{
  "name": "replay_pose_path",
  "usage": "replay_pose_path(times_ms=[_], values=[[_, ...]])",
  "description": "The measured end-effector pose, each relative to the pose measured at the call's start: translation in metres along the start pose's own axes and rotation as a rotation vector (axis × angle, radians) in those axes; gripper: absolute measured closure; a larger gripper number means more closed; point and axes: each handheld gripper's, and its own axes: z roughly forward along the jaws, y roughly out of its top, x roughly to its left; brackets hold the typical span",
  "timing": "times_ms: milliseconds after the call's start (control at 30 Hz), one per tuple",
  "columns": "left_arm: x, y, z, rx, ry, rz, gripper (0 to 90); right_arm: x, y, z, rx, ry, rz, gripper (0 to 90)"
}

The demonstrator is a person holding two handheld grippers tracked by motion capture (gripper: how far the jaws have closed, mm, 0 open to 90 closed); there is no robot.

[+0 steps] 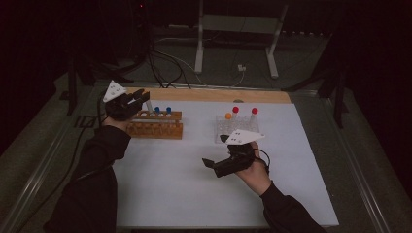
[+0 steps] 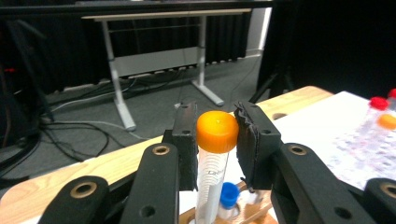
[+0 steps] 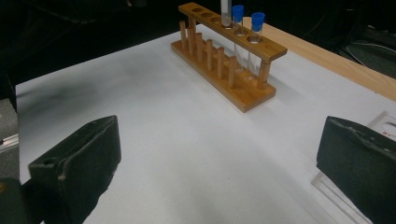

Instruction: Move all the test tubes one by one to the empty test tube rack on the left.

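Observation:
My left gripper (image 2: 215, 140) is shut on an orange-capped test tube (image 2: 217, 132), its pads pressing just below the cap. In the high view this gripper (image 1: 138, 98) hovers over the left part of the wooden rack (image 1: 155, 124), and the tube (image 1: 149, 105) hangs down to the rack's top bar. Two blue-capped tubes (image 1: 157, 110) (image 1: 168, 110) stand in the rack right of it. My right gripper (image 1: 210, 164) rests low over the white mat, jaws wide open with nothing between them (image 3: 219, 154). It faces the wooden rack (image 3: 224, 56), where the held tube's lower end (image 3: 226, 11) meets a hole.
A clear plastic rack (image 1: 224, 131) stands right of centre, holding two red-capped tubes (image 1: 235, 109) (image 1: 254, 110) and an orange-capped one (image 1: 228, 116). A wooden strip (image 1: 218, 95) borders the mat's far edge. Beyond the table are a frame's legs (image 1: 198, 53) and cables.

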Motion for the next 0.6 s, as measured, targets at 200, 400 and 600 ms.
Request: replay_pose_path(times_ms=[200, 400, 600], values=[[0.002, -0.012, 0.008, 0.036, 0.007, -0.008, 71.6, -0.001, 0.0, -0.001, 0.0, 0.006, 0.003, 0.2], [0.0, -0.025, 0.015, 0.074, 0.003, -0.014, 71.6, -0.002, -0.002, -0.001, 0.005, 0.013, 0.006, 0.2], [-0.002, -0.035, 0.02, 0.1, 0.008, -0.012, 71.6, -0.002, -0.002, -0.001, 0.006, 0.018, 0.007, 0.2]])
